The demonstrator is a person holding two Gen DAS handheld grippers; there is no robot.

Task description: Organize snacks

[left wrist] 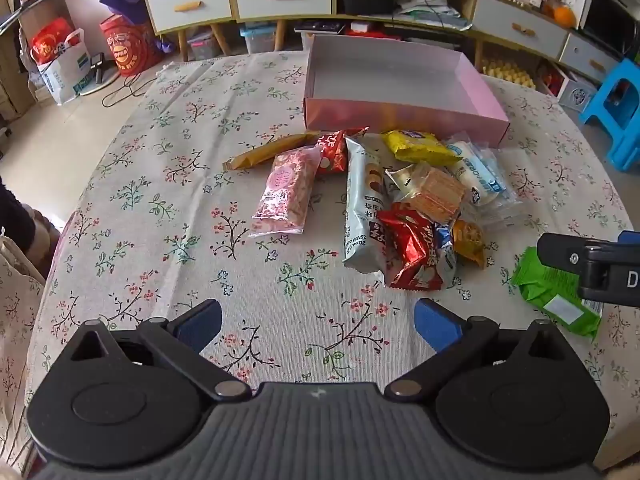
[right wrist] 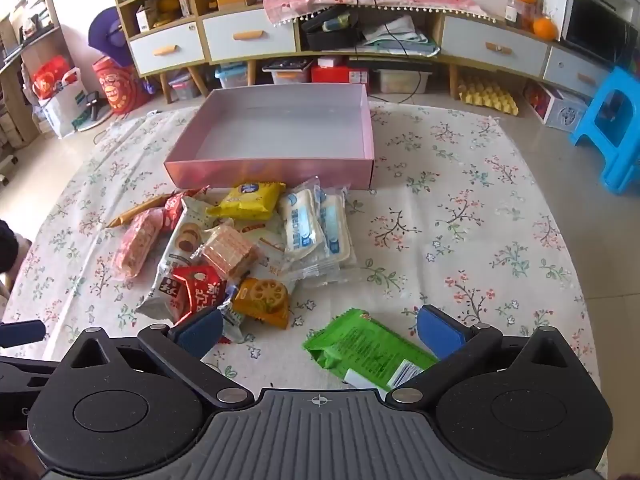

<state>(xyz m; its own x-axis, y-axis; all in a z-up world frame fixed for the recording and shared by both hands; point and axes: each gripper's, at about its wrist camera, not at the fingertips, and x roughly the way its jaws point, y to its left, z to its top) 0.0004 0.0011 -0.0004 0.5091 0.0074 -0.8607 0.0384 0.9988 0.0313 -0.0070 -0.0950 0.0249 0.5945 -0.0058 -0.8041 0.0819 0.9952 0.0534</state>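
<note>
An open pink box (left wrist: 400, 114) (right wrist: 272, 170) stands empty at the far side of the floral tablecloth. A pile of snack packets (left wrist: 400, 200) (right wrist: 240, 252) lies in front of it. A green packet (right wrist: 360, 350) (left wrist: 552, 296) lies apart, nearer me on the right. My right gripper (right wrist: 320, 330) is open, its jaws wide, with the green packet between and just under the fingertips, not gripped. My left gripper (left wrist: 318, 322) is open and empty over bare cloth, short of the pile. The right gripper's body shows at the right edge of the left wrist view (left wrist: 592, 268).
The round table (left wrist: 160, 160) drops off to the floor on the left and right. A blue stool (right wrist: 612, 124) stands at the right. Low cabinets with drawers (right wrist: 280, 36) line the far wall, with bags (left wrist: 64, 64) on the floor at the left.
</note>
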